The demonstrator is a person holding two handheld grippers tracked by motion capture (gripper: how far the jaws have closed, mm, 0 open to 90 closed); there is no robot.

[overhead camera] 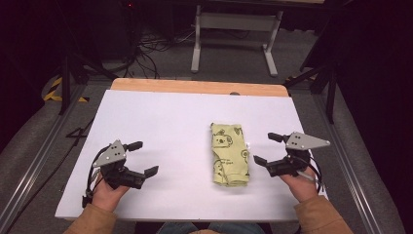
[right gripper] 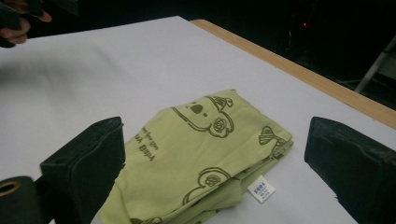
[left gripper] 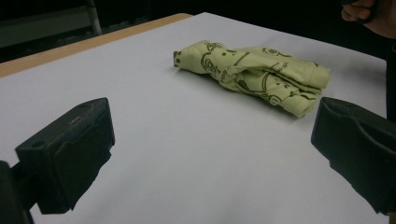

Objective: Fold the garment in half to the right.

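A folded pale-green cloth printed with dark koala drawings [overhead camera: 229, 154] lies right of centre in the high view, on the white table sheet [overhead camera: 160, 122]. The right gripper [overhead camera: 268, 148] sits just right of it, jaws spread wide and empty. At lower left, the left gripper [overhead camera: 144, 158] also gapes wide, holding nothing.

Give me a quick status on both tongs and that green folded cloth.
Left tongs open, nothing between them. Right tongs open beside the cloth, not touching. Green folded cloth flat on the white table. Nothing in the way.
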